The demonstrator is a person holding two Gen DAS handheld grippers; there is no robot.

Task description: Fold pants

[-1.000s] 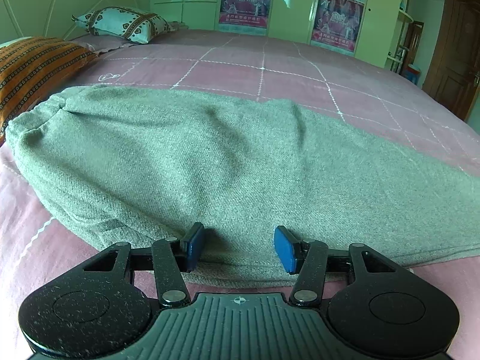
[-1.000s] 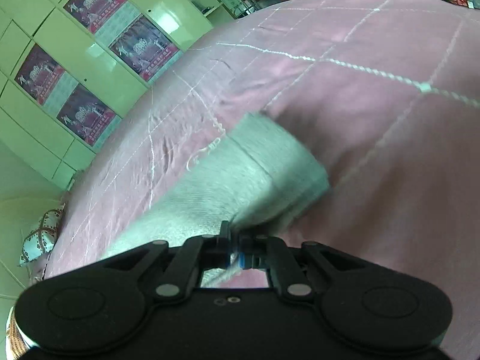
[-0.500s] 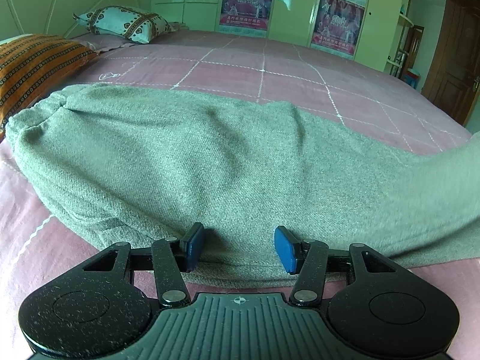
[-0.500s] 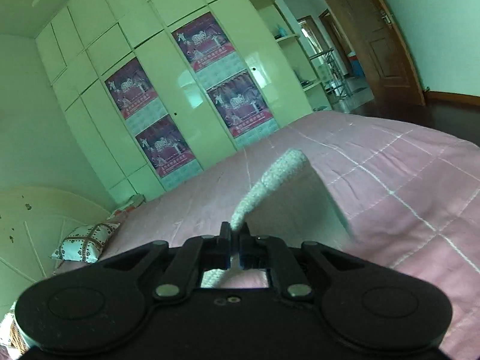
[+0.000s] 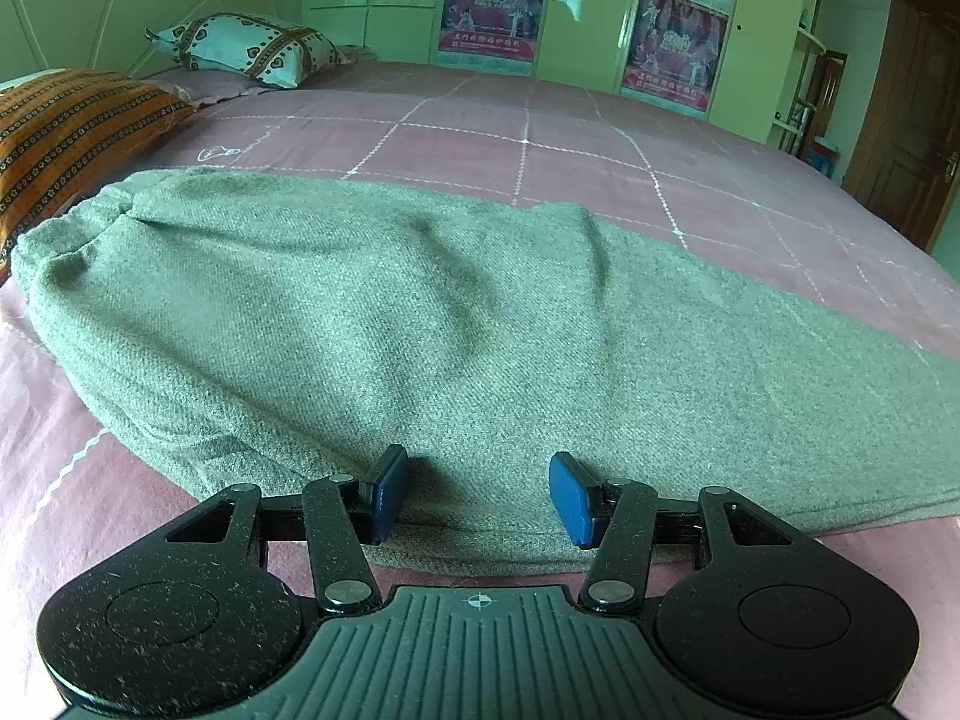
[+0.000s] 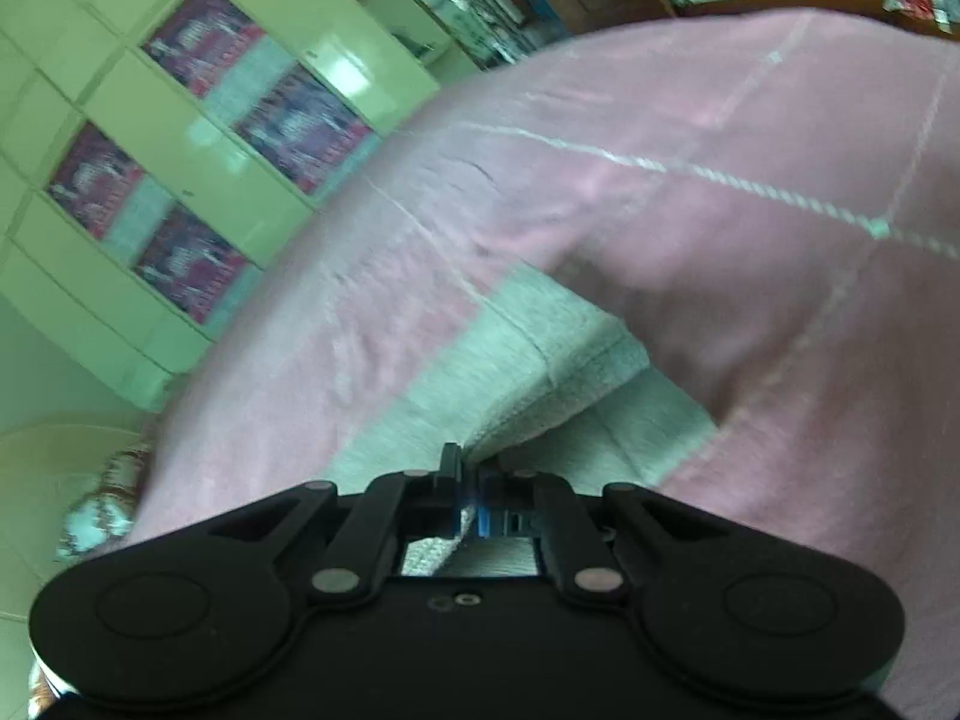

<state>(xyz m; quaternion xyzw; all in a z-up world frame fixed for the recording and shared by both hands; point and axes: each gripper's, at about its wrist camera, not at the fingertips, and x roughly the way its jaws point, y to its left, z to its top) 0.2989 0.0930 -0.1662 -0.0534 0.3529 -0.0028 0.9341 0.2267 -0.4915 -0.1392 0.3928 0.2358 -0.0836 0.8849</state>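
Grey-green pants [image 5: 420, 324] lie across the pink bed, waistband at the left, legs running off to the right. My left gripper [image 5: 477, 501] is open and empty, its blue pads straddling the near edge of the pants at mid length. My right gripper [image 6: 471, 498] is shut on the pants' leg end [image 6: 540, 354], gripping the near edge of the hem, which lies low over the bed. The view is blurred by motion.
The pink quilted bedspread [image 5: 540, 144] spreads all around. An orange patterned pillow [image 5: 66, 120] and a white patterned pillow [image 5: 246, 48] lie at the head, far left. Green wardrobes with posters [image 5: 672, 42] stand behind; a brown door [image 5: 900, 120] is at the right.
My right gripper lifted the leg end high half a second ago and has now brought it back down near the bed. The left gripper has stayed put, open.
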